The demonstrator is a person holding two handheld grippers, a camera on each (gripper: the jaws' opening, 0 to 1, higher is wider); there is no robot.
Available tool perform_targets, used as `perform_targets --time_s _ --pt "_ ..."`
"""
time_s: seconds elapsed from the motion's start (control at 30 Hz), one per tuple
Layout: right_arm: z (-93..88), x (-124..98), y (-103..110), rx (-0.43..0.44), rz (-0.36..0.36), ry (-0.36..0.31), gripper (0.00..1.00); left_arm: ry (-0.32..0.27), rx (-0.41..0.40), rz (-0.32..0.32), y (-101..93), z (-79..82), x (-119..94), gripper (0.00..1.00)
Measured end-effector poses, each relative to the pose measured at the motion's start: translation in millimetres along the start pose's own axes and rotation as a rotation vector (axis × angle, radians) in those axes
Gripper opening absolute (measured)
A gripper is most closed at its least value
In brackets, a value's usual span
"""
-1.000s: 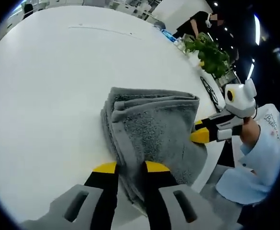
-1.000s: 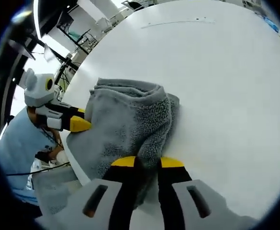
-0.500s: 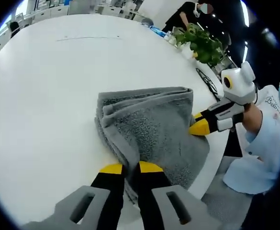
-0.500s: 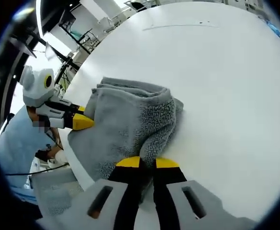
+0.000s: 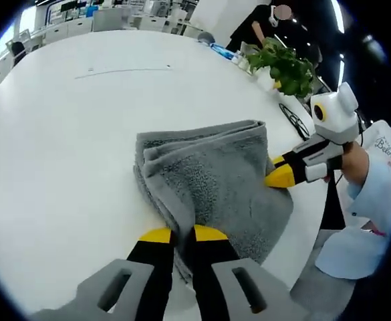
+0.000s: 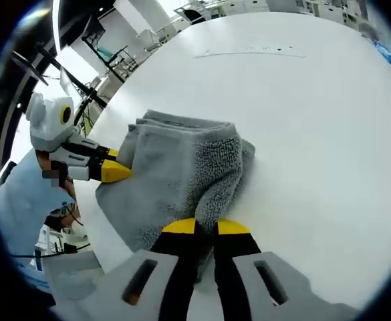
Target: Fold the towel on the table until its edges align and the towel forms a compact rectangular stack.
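A grey towel lies folded in several layers near the edge of the white table. My left gripper is shut on the towel's near corner, its yellow tips pinching the cloth. In the right gripper view the same grey towel lies bunched, and my right gripper is shut on its near corner. Each gripper shows in the other's view, yellow-tipped at the towel's far side: the right gripper and the left gripper.
A green potted plant and a dark cable sit at the table's far right. A person in a light blue top stands at the table edge. Bare white tabletop stretches beyond the towel.
Both grippers closed from slightly apart onto the towel's corners a second ago. Since half a second ago only slight camera shifts; the towel keeps its shape.
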State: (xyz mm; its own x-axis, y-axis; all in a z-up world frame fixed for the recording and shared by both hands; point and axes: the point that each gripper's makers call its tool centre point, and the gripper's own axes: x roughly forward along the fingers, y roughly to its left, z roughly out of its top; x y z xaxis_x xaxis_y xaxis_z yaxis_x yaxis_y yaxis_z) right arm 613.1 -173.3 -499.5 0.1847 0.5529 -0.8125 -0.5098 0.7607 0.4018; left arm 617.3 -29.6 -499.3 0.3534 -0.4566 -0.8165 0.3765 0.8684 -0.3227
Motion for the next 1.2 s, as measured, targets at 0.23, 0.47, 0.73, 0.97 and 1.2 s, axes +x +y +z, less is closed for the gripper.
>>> perform_targets --time_s 0.23,0.47,0.73,0.97,1.2 --pt "37.8 8 -15 -0.016 -0.01 -0.027 0.06 -0.034 0.017 0.017 7.1 24.3 5 0.1" --pt "60.3 19 -26 -0.032 -0.02 -0.034 0.06 -0.055 0.024 0.028 23.4 45.6 12 0.1" --pt "63.8 29 -33 -0.04 -0.027 -0.025 0.07 -0.056 0.041 0.035 32.0 49.4 20 0.11" --pt "63.6 25 -32 -0.071 -0.023 -0.03 0.1 -0.061 0.053 0.022 36.2 50.3 21 0.15" --pt "69.6 11 -29 -0.137 -0.046 -0.061 0.14 -0.079 0.07 0.012 36.2 53.7 6 0.23"
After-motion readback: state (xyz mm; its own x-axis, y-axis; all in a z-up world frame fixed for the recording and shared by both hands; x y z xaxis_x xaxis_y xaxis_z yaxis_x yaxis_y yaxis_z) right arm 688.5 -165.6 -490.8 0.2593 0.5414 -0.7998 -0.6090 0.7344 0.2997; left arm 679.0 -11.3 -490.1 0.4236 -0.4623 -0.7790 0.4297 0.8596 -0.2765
